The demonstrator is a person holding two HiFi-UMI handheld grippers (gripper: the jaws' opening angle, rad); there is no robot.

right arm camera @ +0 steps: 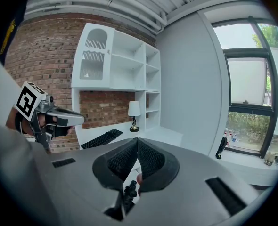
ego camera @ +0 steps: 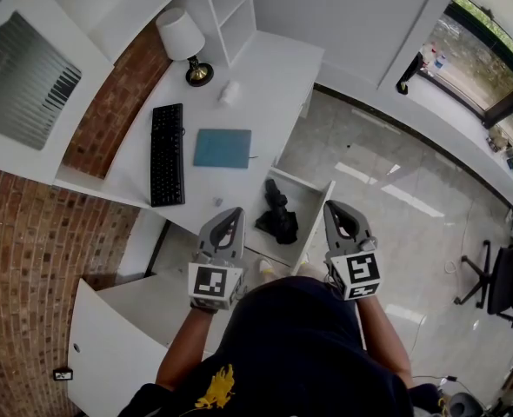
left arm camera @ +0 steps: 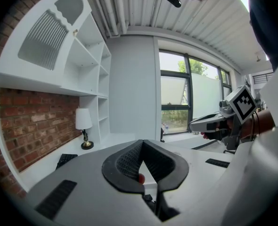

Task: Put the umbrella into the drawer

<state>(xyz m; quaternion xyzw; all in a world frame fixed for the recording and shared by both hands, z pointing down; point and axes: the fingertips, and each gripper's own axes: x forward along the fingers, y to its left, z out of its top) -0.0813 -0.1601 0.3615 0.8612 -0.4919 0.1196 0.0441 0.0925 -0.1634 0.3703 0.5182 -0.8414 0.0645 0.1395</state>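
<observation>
Umbrella (ego camera: 276, 214) lies black and crumpled inside the open drawer (ego camera: 316, 200), plain only in the head view. Left claw (ego camera: 231, 213) and right claw (ego camera: 336, 208) flank it, both pinched shut and empty. Their own views look level toward the lamp (ego camera: 180, 35) and keyboard (ego camera: 167, 155) on the bench (ego camera: 265, 85).

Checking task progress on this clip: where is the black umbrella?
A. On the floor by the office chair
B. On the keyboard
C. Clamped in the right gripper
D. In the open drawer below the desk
D: the head view shows the umbrella lying inside the open drawer.
</observation>
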